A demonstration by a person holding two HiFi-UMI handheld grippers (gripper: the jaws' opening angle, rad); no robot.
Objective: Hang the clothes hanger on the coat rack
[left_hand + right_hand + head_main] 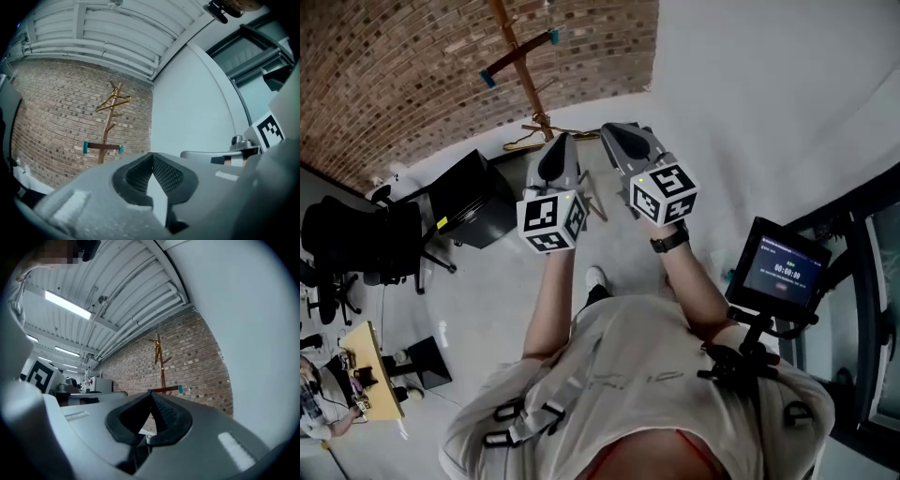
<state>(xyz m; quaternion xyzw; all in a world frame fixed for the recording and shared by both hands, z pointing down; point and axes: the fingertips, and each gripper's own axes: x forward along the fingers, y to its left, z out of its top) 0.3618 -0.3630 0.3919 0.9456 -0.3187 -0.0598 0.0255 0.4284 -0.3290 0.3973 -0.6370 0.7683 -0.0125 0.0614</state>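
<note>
Head view: left gripper [559, 141] and right gripper [617, 131] face the far coat rack [520, 66]. Left gripper view: jaws together, empty; the clothes hanger [114, 101] appears hooked near the rack's top. Right gripper view: jaws likewise together, empty; hanging looks complete, so the next move is probably only withdrawal.

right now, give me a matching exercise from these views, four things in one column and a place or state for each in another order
Things:
1. tall wooden coat rack
2. thin yellow clothes hanger
3. left hand-held gripper
4. small black screen

Places or states:
A. jaws together, nothing held
B. beside the person's right arm
C. on the rack's upper pegs
D. against the brick wall

Pairs: 1-D, 2-C, 3-A, 4-B
</note>
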